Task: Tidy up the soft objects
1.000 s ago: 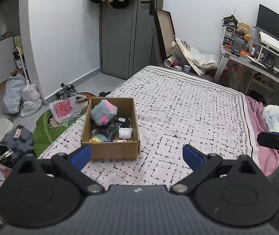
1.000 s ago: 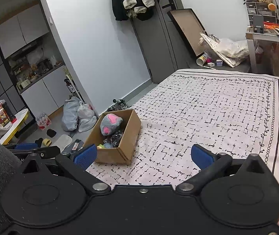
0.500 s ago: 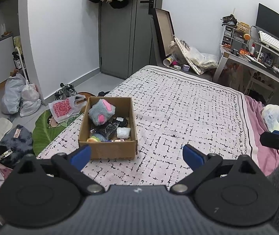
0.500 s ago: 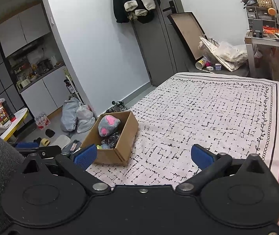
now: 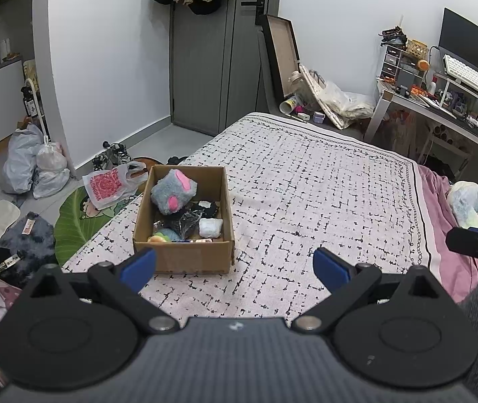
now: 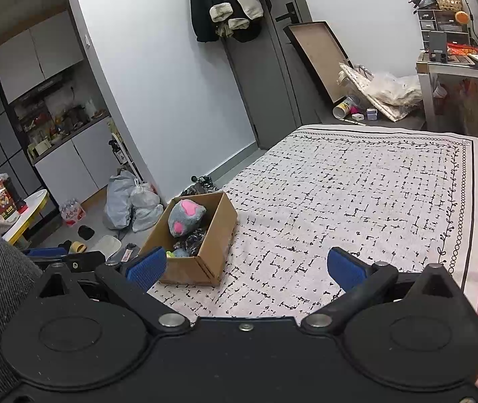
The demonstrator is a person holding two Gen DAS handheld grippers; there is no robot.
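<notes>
A cardboard box (image 5: 185, 258) stands on the bed's left edge, also in the right wrist view (image 6: 220, 231). In it lie a grey plush with pink patches (image 5: 173, 192) (image 6: 185, 217), a white soft piece (image 5: 210, 227), a black wrapped item (image 5: 181, 219) and a green-yellow toy (image 5: 163, 235). My left gripper (image 5: 235, 267) is open and empty, held above the bed just in front of the box. My right gripper (image 6: 247, 268) is open and empty, to the right of the box.
The bed has a white black-patterned cover (image 5: 322, 194) with a pink sheet (image 5: 453, 235) and pale plush bedding (image 5: 470, 201) at right. Bags (image 5: 34, 164), shoes and a green mat (image 5: 77, 215) lie on the floor at left. A desk (image 5: 440, 107) stands far right.
Both grippers have drawn back and shifted slightly; the box now sits a little lower and nearer the left fingertip in both views. Both jaws stay open.
</notes>
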